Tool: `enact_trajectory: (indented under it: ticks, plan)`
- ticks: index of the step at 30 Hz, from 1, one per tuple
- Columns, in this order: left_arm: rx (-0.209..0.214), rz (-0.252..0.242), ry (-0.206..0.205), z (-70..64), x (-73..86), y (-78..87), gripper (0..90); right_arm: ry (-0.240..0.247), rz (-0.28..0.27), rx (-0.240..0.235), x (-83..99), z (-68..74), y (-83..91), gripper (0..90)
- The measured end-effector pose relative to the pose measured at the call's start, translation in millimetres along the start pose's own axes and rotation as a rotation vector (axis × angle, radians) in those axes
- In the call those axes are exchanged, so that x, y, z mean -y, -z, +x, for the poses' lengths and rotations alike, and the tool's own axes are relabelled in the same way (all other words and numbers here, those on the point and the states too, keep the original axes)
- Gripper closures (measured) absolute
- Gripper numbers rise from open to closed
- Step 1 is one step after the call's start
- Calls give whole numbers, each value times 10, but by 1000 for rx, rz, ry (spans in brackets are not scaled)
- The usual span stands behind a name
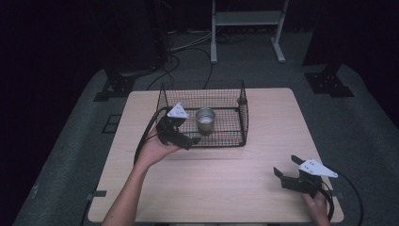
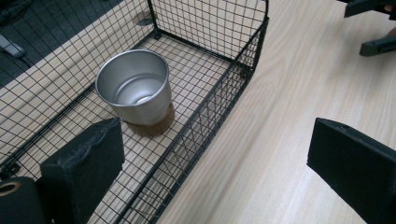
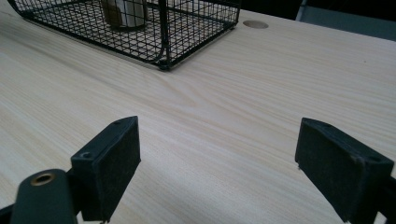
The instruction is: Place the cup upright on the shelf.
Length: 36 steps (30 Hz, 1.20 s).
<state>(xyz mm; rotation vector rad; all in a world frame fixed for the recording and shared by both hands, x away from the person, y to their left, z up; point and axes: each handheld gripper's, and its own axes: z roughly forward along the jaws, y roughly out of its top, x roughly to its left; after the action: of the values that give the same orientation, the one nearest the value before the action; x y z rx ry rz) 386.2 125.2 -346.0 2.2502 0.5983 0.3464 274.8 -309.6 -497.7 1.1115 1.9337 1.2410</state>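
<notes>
A black wire basket [image 1: 244, 113] stands at the middle back of the wooden table [image 1: 226, 183]. Inside it a metal cup [image 1: 205, 120] with a brown base stands upright and empty. My left gripper [image 1: 192, 140] hovers open at the basket's front left corner. In the left gripper view the gripper [image 2: 219, 172] straddles the basket's front wall [image 2: 210, 112], one jaw over the mesh floor near the cup [image 2: 135, 88], the other over the table. My right gripper [image 1: 286, 167] is open near the table's front right, far from the basket. In the right gripper view its jaws [image 3: 226, 168] hold nothing, with the basket [image 3: 163, 28] ahead.
Bare wood lies between the basket and the front edge. A round hole [image 3: 255, 24] sits in the tabletop beyond the basket. Behind the table, the grey floor holds a white frame [image 1: 244, 19], cables [image 1: 188, 52] and black stands [image 1: 329, 80].
</notes>
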Motion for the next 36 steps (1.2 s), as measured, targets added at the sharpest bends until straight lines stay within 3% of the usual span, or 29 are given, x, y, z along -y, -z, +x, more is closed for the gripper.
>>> enact_trajectory:
  ticks: [10,23,31,36]
  plan:
    - [-23,-61,-2,-134,215,111,31,1,4,2,-1,2,0,134]
    - [-34,-99,-21,-308,365,191,31,4,2,3,0,1,-1,134]
    - [-19,-140,-2,-411,531,239,31,5,5,4,-1,4,2,134]
    - [-38,-161,-7,-501,649,308,30,8,7,4,-1,5,2,134]
